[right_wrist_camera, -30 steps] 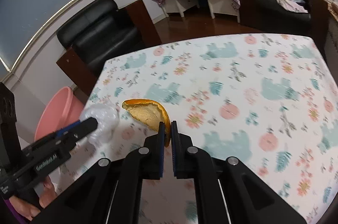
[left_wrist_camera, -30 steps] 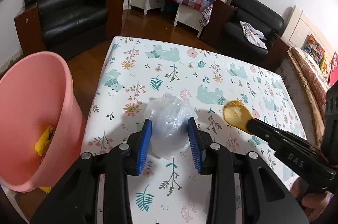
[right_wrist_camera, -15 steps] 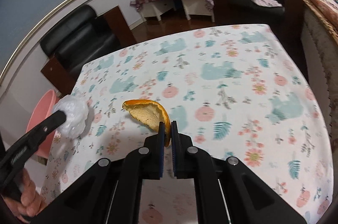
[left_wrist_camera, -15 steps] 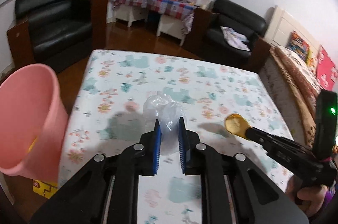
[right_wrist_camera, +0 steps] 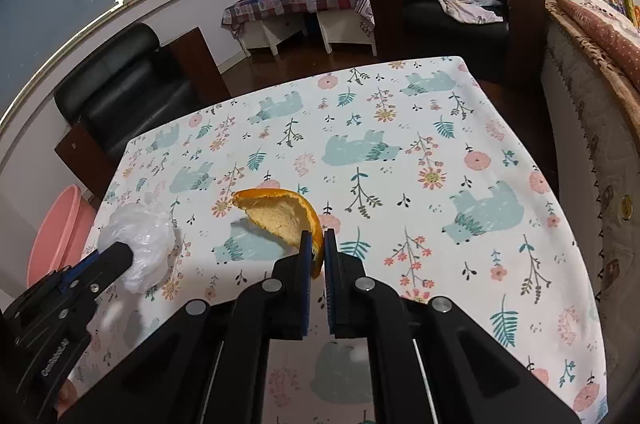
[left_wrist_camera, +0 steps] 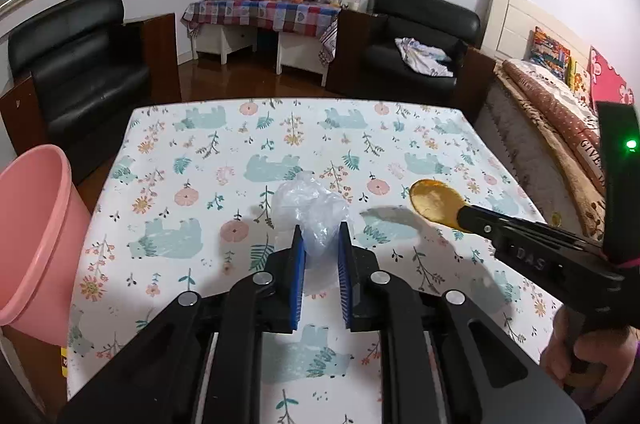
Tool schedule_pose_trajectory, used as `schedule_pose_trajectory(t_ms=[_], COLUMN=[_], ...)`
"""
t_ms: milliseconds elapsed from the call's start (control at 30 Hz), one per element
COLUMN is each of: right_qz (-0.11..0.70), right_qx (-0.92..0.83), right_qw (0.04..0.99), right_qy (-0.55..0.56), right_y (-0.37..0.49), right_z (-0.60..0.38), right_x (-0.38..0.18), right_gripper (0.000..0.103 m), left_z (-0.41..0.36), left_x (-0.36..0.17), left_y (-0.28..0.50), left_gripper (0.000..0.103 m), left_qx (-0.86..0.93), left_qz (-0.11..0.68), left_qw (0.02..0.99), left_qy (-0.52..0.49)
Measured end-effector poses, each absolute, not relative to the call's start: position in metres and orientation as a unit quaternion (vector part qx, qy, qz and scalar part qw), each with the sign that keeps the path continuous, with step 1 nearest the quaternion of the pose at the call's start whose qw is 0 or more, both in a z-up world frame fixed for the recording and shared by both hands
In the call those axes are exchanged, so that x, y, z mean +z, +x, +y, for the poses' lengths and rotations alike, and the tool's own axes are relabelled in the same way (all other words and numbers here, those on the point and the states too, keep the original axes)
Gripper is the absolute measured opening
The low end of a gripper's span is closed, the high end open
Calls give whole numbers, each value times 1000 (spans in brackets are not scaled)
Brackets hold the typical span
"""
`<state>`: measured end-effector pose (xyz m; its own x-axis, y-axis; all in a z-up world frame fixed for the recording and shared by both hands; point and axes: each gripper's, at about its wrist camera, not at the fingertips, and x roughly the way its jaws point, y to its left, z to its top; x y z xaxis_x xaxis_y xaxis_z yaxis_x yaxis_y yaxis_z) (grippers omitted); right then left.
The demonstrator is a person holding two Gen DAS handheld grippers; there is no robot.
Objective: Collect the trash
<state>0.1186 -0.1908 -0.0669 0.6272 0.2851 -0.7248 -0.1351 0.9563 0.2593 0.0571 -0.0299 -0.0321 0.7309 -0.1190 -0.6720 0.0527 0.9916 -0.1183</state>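
My left gripper (left_wrist_camera: 321,236) is shut on a crumpled clear plastic bag (left_wrist_camera: 308,212), held above the patterned tablecloth (left_wrist_camera: 240,144). The right wrist view shows the same bag (right_wrist_camera: 140,244) at the tip of the left gripper (right_wrist_camera: 120,256). My right gripper (right_wrist_camera: 316,244) is shut on a curved piece of orange peel (right_wrist_camera: 280,212), also lifted off the cloth. In the left wrist view the peel (left_wrist_camera: 434,200) juts from the right gripper (left_wrist_camera: 466,214), to the right of the bag. A pink bin (left_wrist_camera: 32,236) stands off the table's left edge.
A black sofa (left_wrist_camera: 76,64) stands beyond the table's far left corner, a black armchair (left_wrist_camera: 420,44) at the far right. A bed with blankets (left_wrist_camera: 560,128) runs along the right side. A person's hand (left_wrist_camera: 576,360) grips the right tool.
The left gripper's jaws closed on the plastic bag and lifted it off the cloth. Both grippers drew back from the table, the right one still carrying the orange peel.
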Motion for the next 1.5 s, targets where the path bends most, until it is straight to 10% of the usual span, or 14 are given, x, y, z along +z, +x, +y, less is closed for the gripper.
schedule_pose_trajectory(t_ms=[1500], right_qz=[450], right_qx=[197], right_qw=[861], right_qy=[128], right_y=[111], right_z=[-192], right_x=[-89], right_gripper=[10], left_z=[-29], left_x=[-30], left_y=[35], left_gripper=[15], left_qx=[20], left_qz=[359], left_qw=[932], left_qy=[-56])
